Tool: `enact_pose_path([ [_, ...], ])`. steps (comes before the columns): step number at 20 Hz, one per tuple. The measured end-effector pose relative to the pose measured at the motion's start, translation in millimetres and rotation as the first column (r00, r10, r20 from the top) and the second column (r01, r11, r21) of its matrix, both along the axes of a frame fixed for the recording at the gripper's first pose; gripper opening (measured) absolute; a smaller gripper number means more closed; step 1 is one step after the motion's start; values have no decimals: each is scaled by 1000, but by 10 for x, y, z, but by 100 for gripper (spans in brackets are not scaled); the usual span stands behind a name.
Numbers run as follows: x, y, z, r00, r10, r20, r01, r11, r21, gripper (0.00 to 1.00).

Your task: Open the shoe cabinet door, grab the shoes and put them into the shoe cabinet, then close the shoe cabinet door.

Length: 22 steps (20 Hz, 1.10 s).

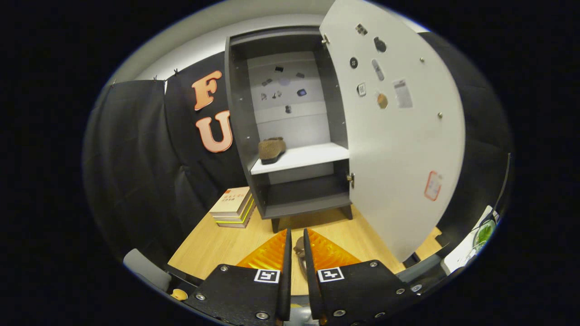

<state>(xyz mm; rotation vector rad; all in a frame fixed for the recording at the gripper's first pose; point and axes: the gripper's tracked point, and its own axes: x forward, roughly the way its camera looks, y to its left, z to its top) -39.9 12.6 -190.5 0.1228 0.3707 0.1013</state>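
Already the gripper [295, 253] was clenched on the second shoe [299, 248], aimed at twelve o'clock toward the open cabinet's shelf [312, 156], ready for stowing.

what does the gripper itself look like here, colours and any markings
The gripper has two thin black fingers rising from flat black plates fastened with silver screws. Each plate carries a small square black-and-white tag beside its finger. Ribbed translucent orange panels flare outward behind the fingers. No cables or sleeves are visible.
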Motion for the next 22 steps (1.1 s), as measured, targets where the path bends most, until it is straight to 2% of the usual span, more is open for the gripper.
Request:
enact_pose_path([
  [4,235,194,-646,993,63,-104,-63,998,-1,17],
  [9,465,246,-1368,965,112,-238,-119,993,-14,17],
  [19,856,117,-2396,892,156,-424,-195,979,-50,17],
  [22,912,191,-2630,863,181,-472,-217,976,-23,18],
])
